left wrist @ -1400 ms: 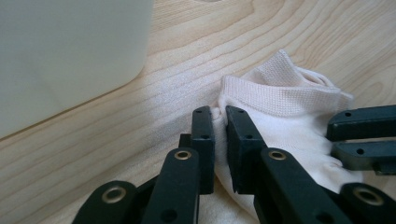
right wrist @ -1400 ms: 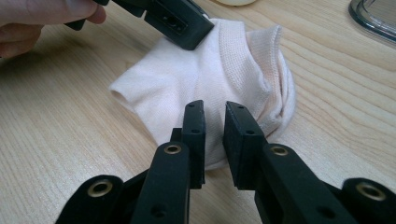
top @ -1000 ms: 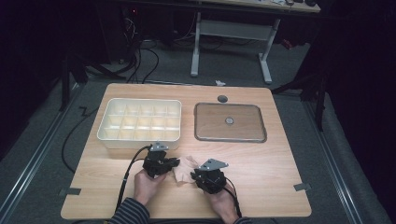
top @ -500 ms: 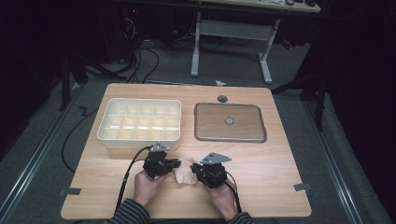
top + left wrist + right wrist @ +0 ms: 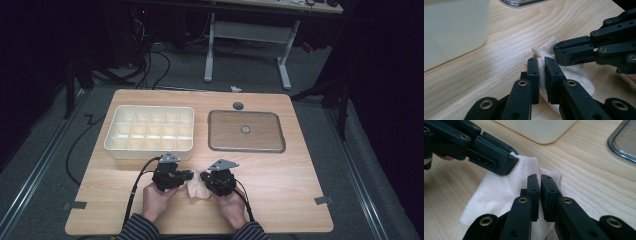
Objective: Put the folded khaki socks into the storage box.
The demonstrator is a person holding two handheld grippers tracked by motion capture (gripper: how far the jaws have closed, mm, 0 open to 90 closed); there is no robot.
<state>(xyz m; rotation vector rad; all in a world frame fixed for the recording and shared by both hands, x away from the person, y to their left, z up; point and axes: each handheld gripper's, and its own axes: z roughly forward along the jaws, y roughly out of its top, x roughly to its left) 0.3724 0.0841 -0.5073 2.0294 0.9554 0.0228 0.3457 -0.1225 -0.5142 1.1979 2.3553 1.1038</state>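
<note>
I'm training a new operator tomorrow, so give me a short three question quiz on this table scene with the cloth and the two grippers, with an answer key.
1. True or false: the left gripper is shut on the white cloth.
2. Multiple choice: what lies on the table right of the compartment tray? A) a flat clear lid, B) a red bowl, C) a stack of books.
3. Short answer: where is the cloth relative to the two grippers in the high view?

Key
1. True; its fingers pinch a fold of the cloth.
2. A, the flat clear lid.
3. Between them, near the table's front edge; the right gripper is shut on it too.
</note>
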